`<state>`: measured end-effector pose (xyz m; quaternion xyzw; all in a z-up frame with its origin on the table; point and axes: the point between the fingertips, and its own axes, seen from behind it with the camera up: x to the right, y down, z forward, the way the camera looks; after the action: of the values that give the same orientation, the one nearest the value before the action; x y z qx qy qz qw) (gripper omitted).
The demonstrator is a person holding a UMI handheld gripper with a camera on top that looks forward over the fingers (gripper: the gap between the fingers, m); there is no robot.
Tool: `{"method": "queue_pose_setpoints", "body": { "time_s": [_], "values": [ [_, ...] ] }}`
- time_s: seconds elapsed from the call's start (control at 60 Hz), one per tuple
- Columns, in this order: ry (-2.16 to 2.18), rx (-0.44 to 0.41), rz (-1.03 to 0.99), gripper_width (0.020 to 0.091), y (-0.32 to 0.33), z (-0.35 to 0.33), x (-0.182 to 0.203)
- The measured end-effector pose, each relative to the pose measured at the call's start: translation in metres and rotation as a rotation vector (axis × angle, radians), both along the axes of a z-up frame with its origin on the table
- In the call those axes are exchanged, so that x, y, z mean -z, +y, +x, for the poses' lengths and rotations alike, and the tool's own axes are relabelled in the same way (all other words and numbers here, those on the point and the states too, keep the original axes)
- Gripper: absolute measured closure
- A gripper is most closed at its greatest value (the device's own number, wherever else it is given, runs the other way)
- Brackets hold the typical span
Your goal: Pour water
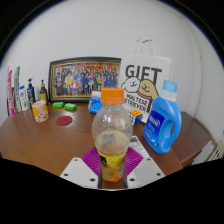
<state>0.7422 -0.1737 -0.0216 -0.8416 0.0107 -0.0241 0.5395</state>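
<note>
Between tongs point(113, 166) pads: orange-capped bottle point(112, 135), gripped upright above wooden table point(40, 140).

One orange-capped bottle point(112, 135), one blue detergent bottle point(163, 122), one gift bag point(145, 78), one framed photo point(84, 77), one cup point(40, 111)

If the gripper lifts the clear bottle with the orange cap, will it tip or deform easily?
The bottle is tall and narrow, so it may tip if pushed high. Its thin clear plastic probably dents under pressure. It looks mostly empty, so likely light. It stands between the gripper fingers.
</note>
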Motion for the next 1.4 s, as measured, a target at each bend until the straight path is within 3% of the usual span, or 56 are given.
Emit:
{"method": "queue_pose_setpoints", "body": {
  "time_s": [0.2,0.417,0.65,0.9,1.1,1.4],
  "values": [
    [-0.096,0.031,0.010,0.0829,0.017,-0.011,-0.035],
    [-0.372,0.045,0.073,0.0828,0.076,-0.057,-0.119],
    [-0.900,-0.043,0.107,0.0829,0.163,-0.154,-0.186],
    [-1.510,-0.258,0.053,0.0831,0.236,-0.248,-0.164],
    [-1.895,-0.339,-0.059,0.0831,0.259,-0.262,-0.140],
    [-1.789,-0.382,-0.072,0.0826,0.259,-0.266,-0.131]
  ]
}}
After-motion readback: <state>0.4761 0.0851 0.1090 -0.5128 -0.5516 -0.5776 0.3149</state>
